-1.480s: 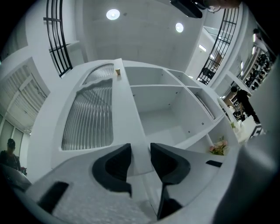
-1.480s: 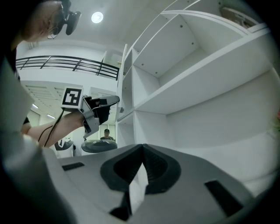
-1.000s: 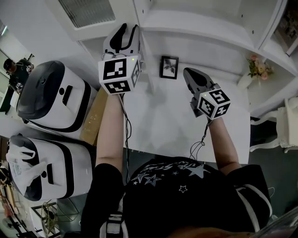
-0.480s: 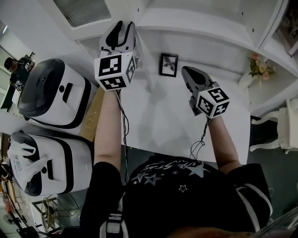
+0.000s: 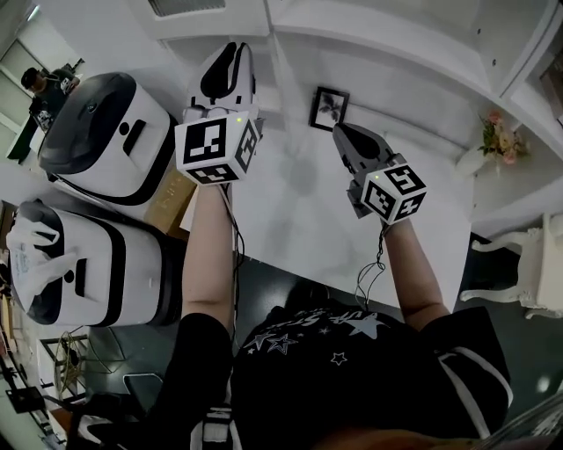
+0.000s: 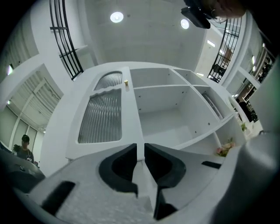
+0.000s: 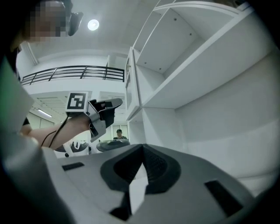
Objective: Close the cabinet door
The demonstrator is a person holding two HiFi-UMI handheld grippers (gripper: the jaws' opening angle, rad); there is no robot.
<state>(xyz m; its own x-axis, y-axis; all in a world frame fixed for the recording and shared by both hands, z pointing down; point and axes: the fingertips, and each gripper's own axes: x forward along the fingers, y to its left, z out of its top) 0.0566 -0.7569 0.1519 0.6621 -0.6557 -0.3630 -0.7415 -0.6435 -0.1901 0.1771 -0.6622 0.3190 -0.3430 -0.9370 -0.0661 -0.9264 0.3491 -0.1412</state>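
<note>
The white cabinet door has a ribbed glass pane and a small gold knob on its right edge. It stands left of the open, bare shelves, and I cannot tell whether it sits flush. My left gripper points up at that knob edge. Its jaws are closing to a narrow slit, and nothing shows gripped between them. From the head view, the left gripper reaches toward the door. My right gripper is shut and empty, hovering over the counter. The right gripper view shows the left gripper close beside the door.
A framed picture stands at the back of the white counter, and flowers sit far right. Two white and black machines and a cardboard box are at the left. A white chair is at the right.
The left gripper's jaws have narrowed, and it has edged left toward the door. The right gripper has drifted slightly left. The head view has shifted.
</note>
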